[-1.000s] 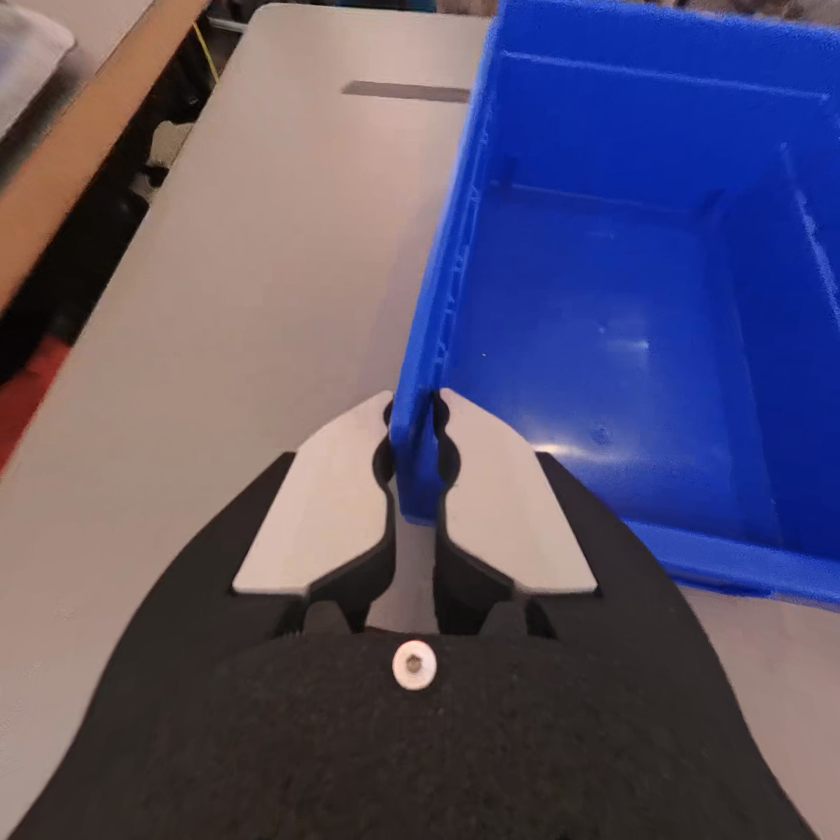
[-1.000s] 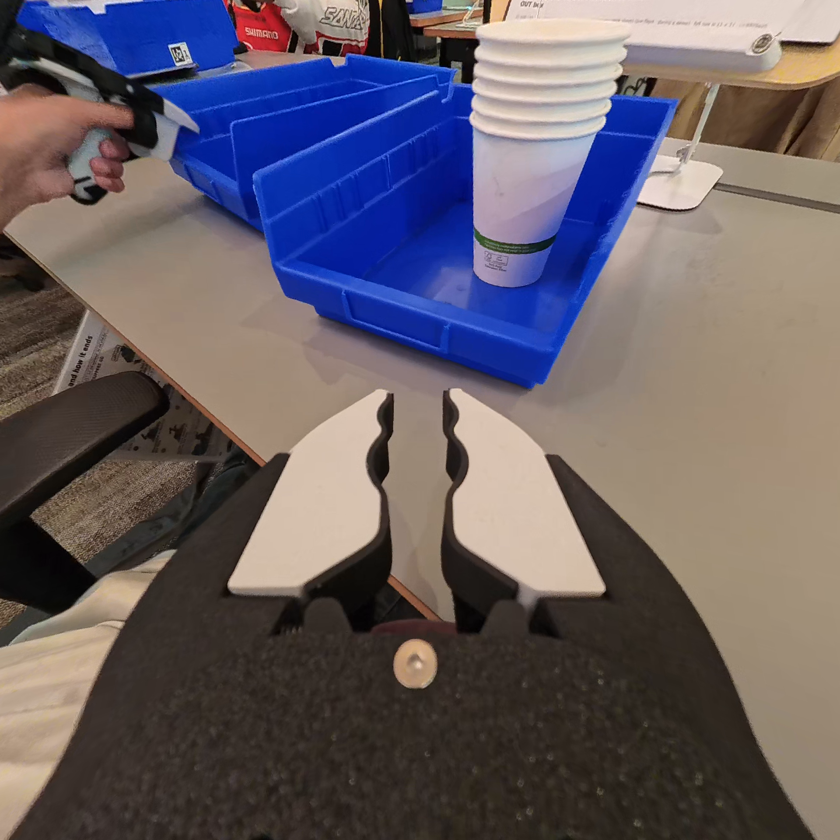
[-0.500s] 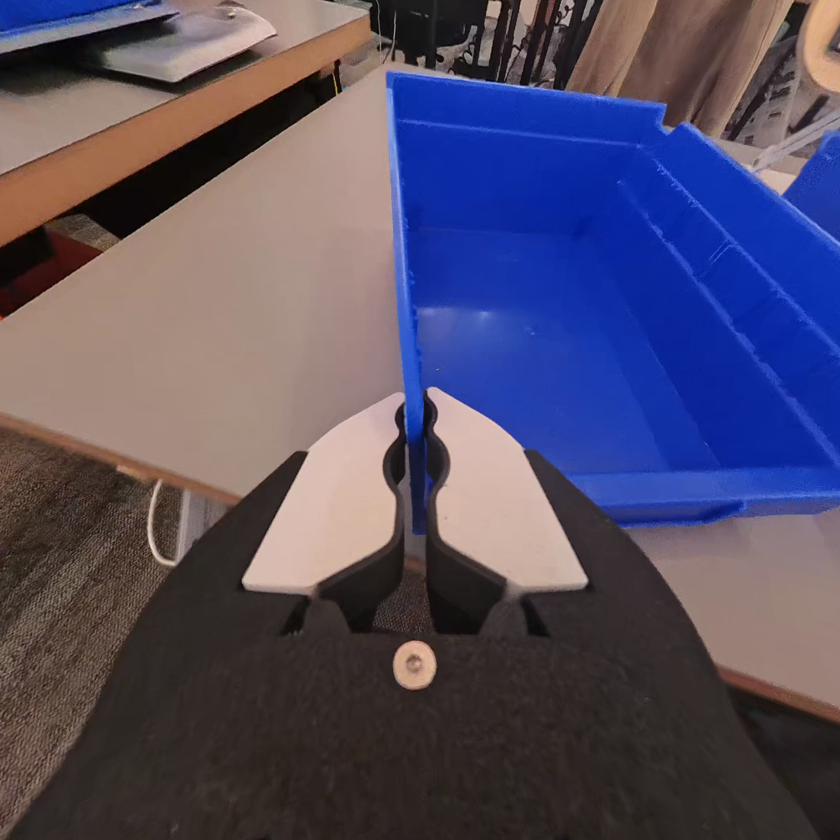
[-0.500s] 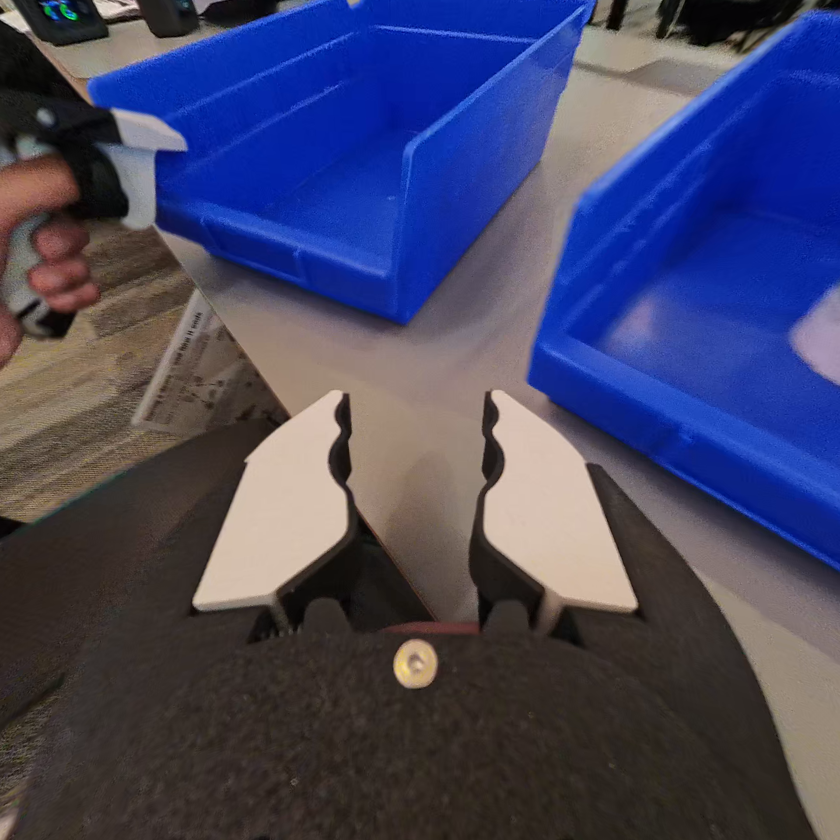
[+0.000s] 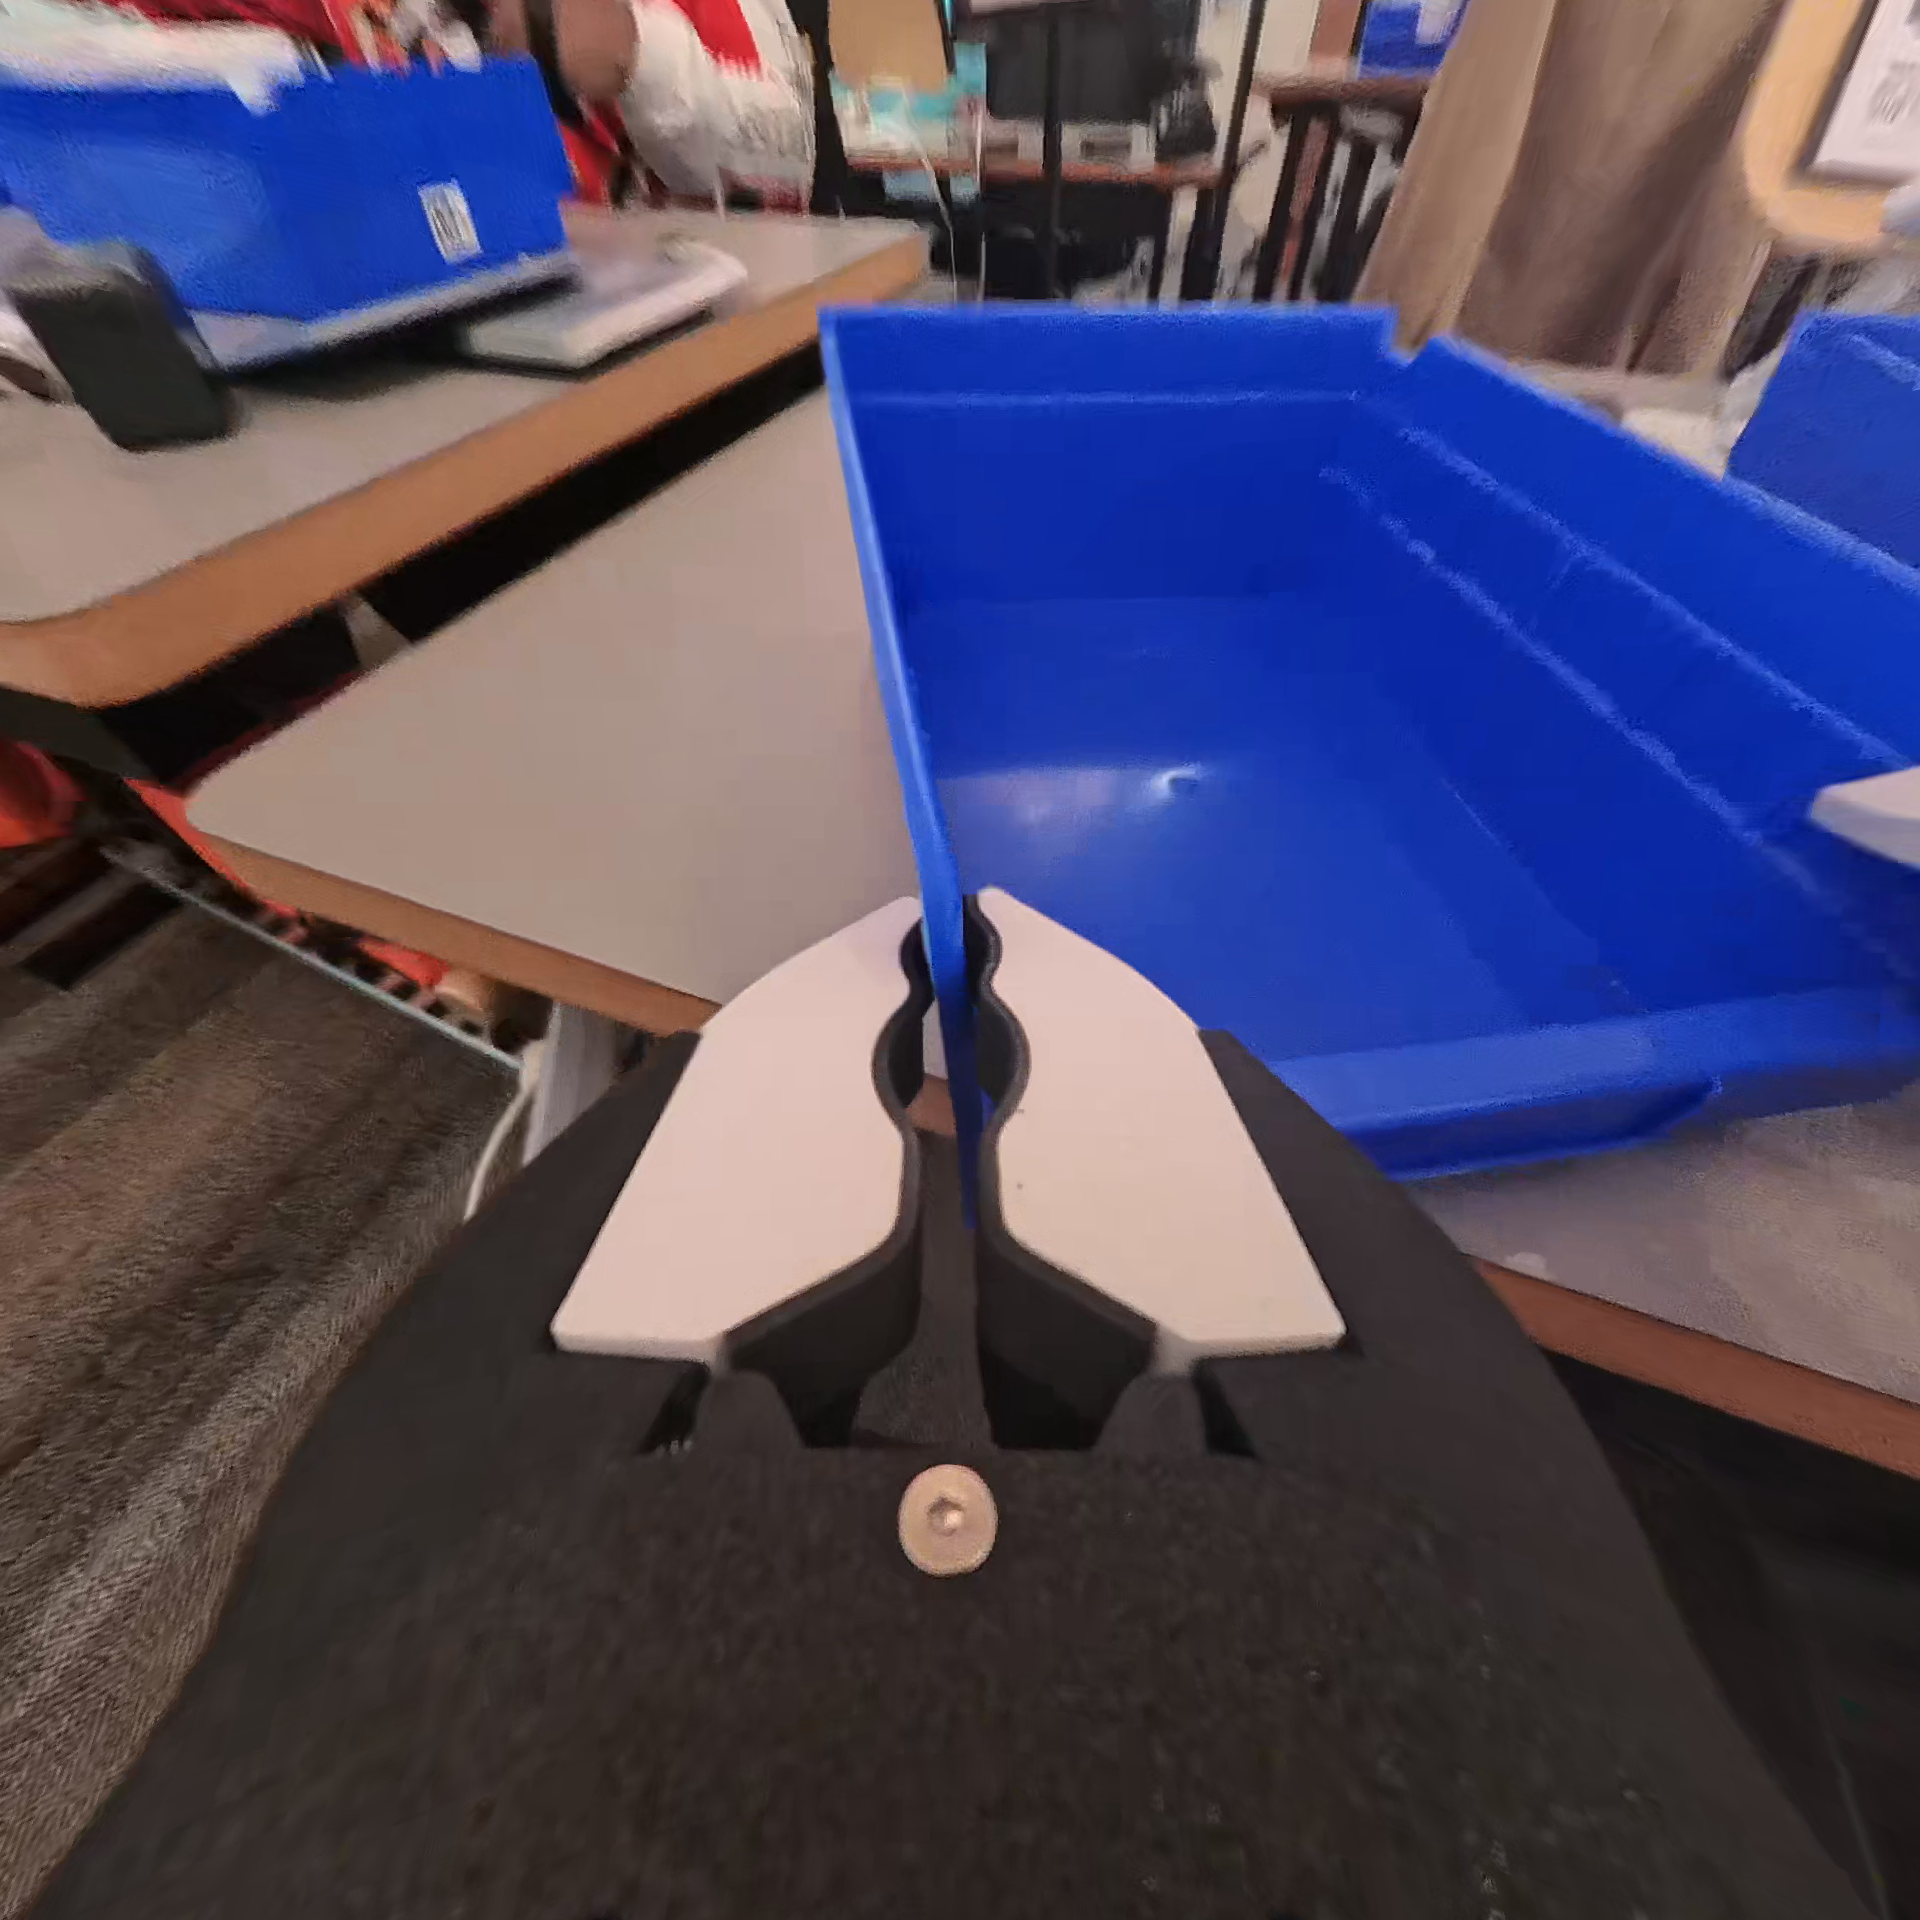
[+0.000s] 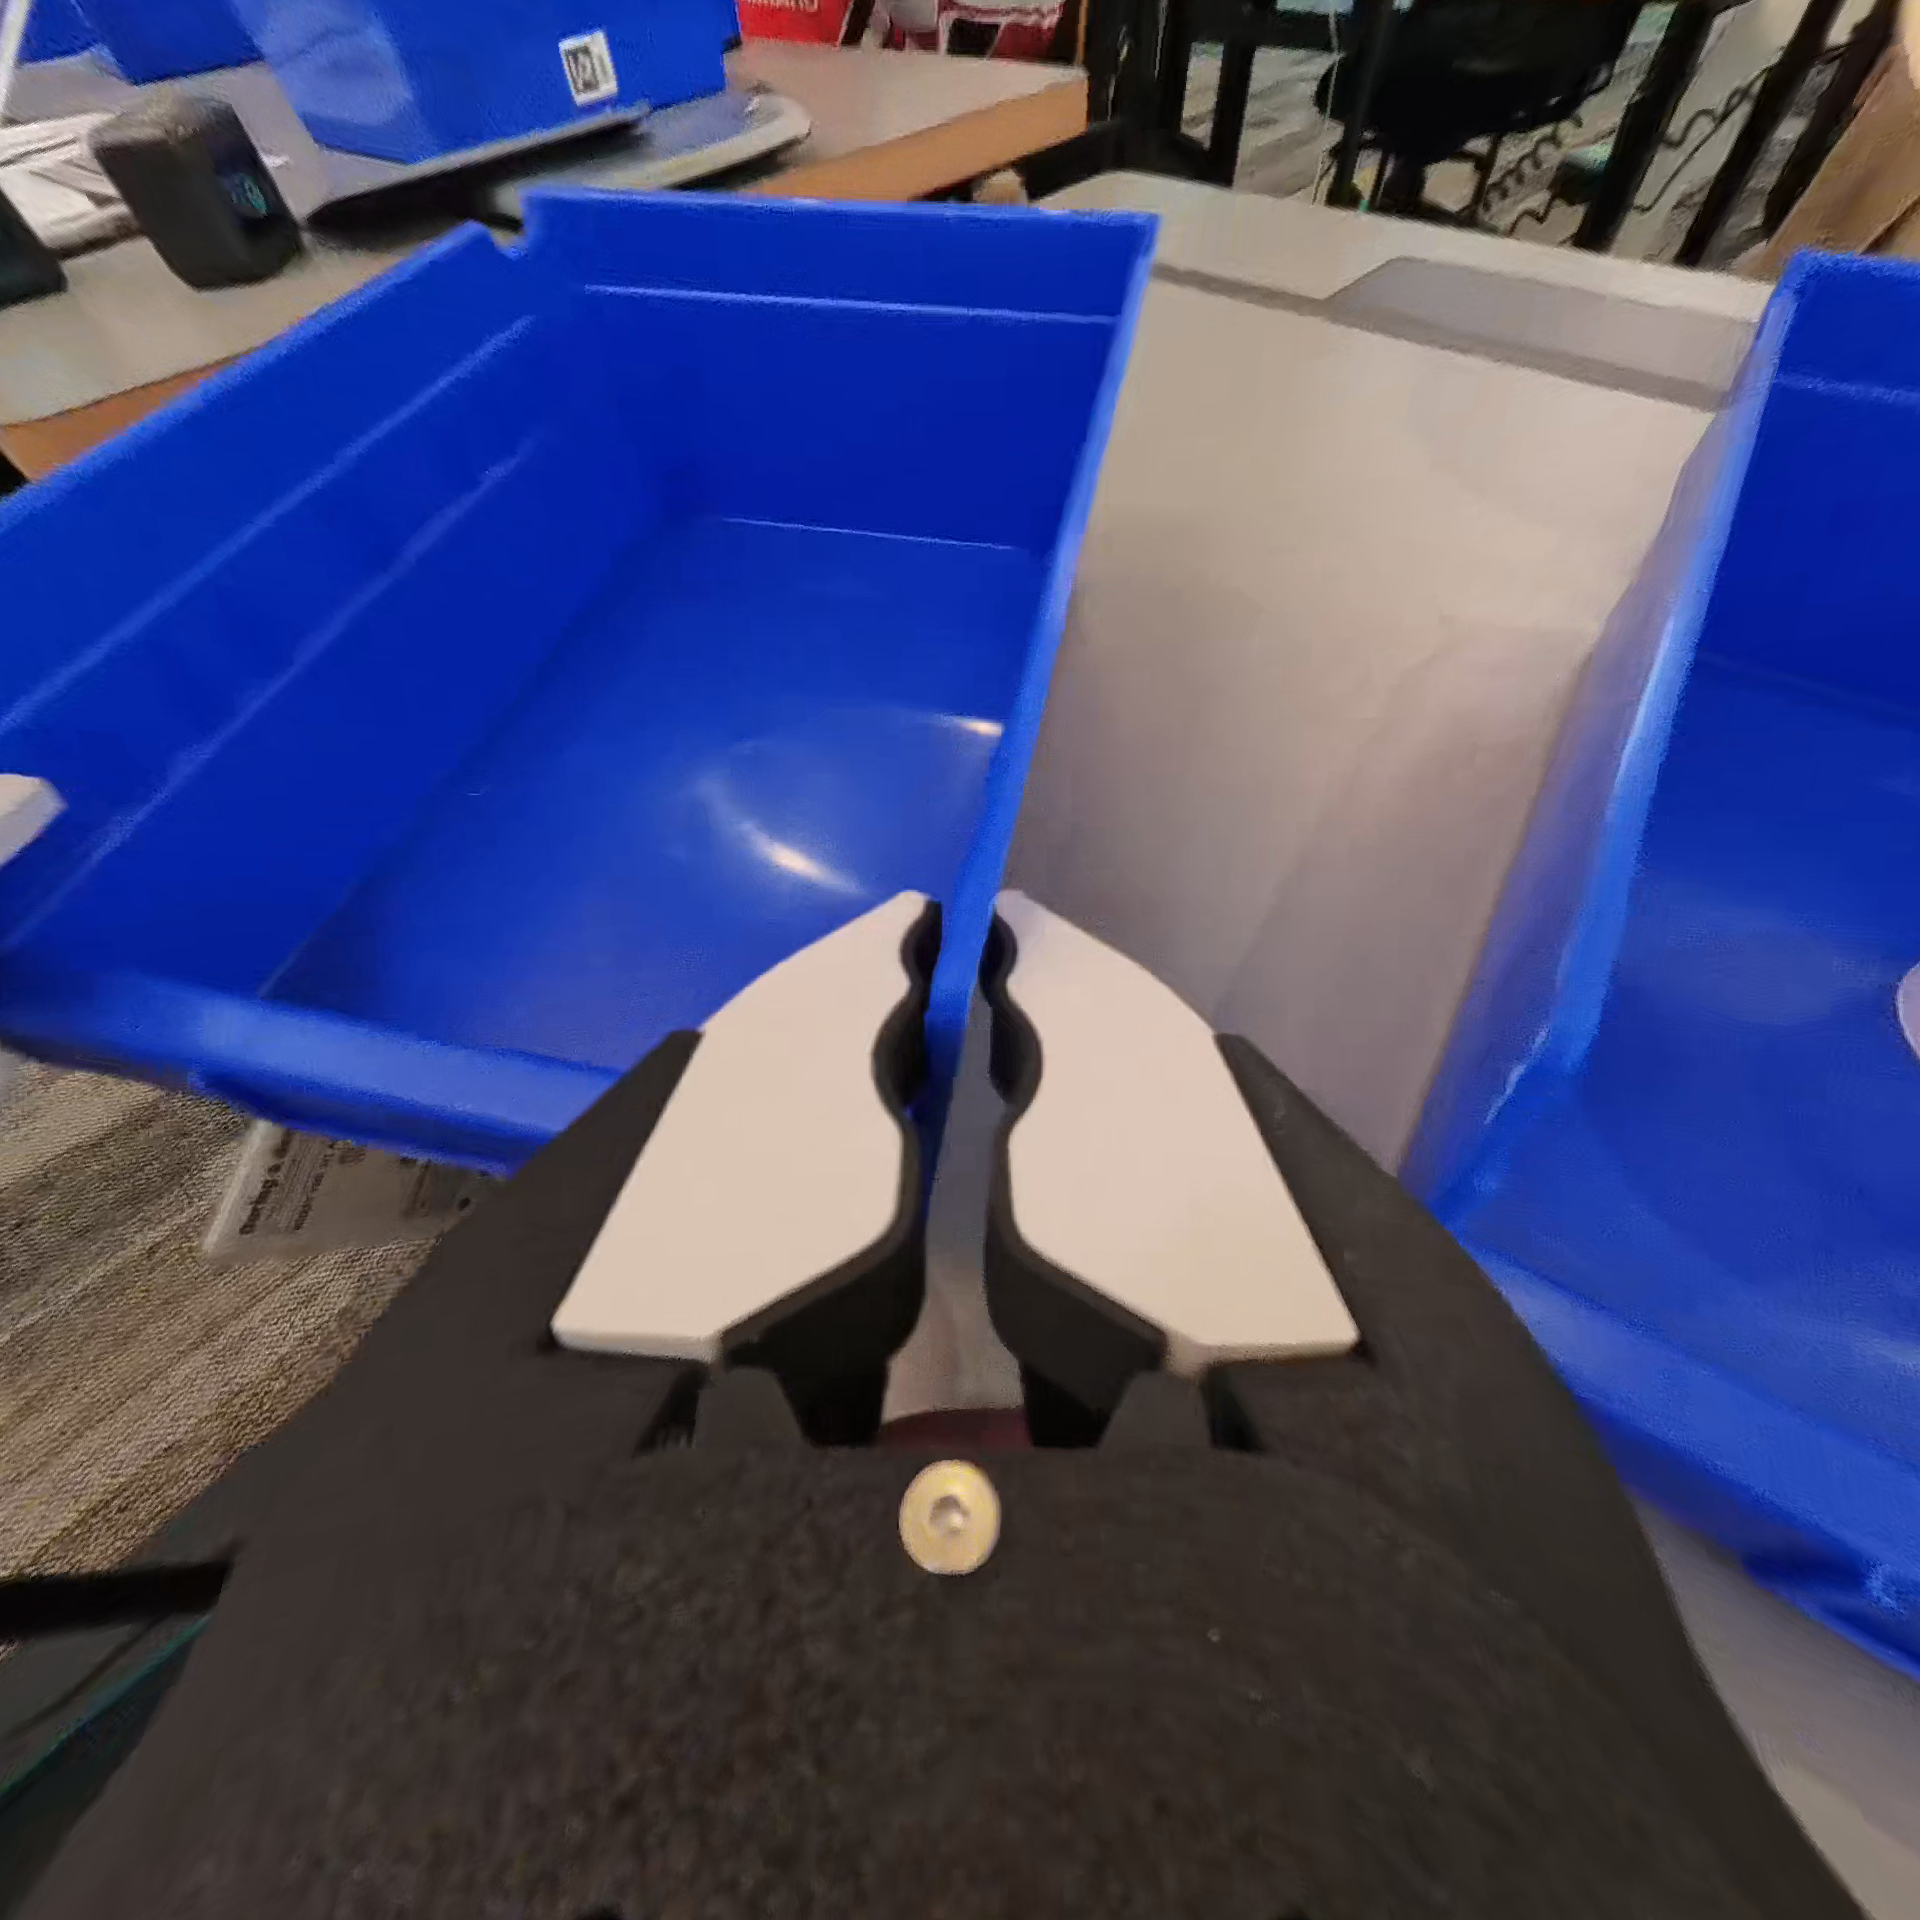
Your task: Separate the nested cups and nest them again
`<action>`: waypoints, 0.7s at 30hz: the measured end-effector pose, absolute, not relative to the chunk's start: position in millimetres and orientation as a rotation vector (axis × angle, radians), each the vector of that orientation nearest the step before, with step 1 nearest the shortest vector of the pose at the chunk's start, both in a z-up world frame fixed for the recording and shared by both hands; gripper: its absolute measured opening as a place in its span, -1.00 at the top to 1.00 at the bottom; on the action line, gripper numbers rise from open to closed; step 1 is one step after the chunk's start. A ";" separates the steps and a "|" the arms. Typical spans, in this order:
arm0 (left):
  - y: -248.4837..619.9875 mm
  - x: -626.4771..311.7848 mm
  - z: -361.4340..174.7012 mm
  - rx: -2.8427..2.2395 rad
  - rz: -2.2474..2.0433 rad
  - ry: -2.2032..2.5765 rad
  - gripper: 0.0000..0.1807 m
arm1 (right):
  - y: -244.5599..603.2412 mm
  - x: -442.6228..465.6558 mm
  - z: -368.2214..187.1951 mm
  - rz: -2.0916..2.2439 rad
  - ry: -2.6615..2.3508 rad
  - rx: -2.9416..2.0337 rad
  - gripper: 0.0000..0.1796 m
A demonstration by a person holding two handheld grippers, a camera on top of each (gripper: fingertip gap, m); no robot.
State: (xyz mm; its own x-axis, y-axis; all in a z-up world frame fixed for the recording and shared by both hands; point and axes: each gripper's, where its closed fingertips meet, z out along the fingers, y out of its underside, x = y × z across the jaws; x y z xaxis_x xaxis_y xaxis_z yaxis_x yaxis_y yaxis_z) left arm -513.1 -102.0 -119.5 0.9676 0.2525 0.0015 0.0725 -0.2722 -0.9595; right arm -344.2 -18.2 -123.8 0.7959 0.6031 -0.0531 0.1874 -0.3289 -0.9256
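Blue plastic bin [image 5: 1351, 831], shallow and open-topped, on my grey surface [image 5: 623, 727]: my left tool [image 5: 951, 914] is clenched on its left side wall near the front corner, and my right tool [image 6: 961, 925] is clenched on the opposite, right side wall.

Left wrist view only: the wood-edged front rim of the surface, brown carpet [image 5: 208, 1247] below it, and the white tip of my right tool at the bin's far wall, at the picture's right edge.

Right wrist view only: a second blue bin [image 6: 1766, 935] just beside the first, across a strip of bare surface. A pale rounded patch at the far right edge inside it may be the nested cups [image 6: 1910, 1013]; it is blurred and cut off, so I cannot be sure. A printed sheet of paper [image 6: 332, 1195] lies on the floor under the first bin's front edge.

Both views: a neighbouring desk [image 5: 312, 468] with another blue bin [image 5: 281, 177] bearing a small white square label [image 6: 587, 68], its print too blurred to read, and a dark box-shaped object [image 6: 197, 197].
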 end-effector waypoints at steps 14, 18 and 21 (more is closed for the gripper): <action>-125.5 -439.2 28.2 -1.474 0.348 -0.070 0.94 | -26.4 -268.5 24.5 0.411 -0.442 -1.592 0.96; -111.6 -377.4 68.7 -1.412 0.302 0.048 0.94 | -27.0 -197.1 59.5 0.366 -0.339 -1.555 0.96; -99.0 -323.0 98.5 -1.373 0.251 0.119 0.94 | -29.1 -136.3 78.2 0.317 -0.260 -1.538 0.95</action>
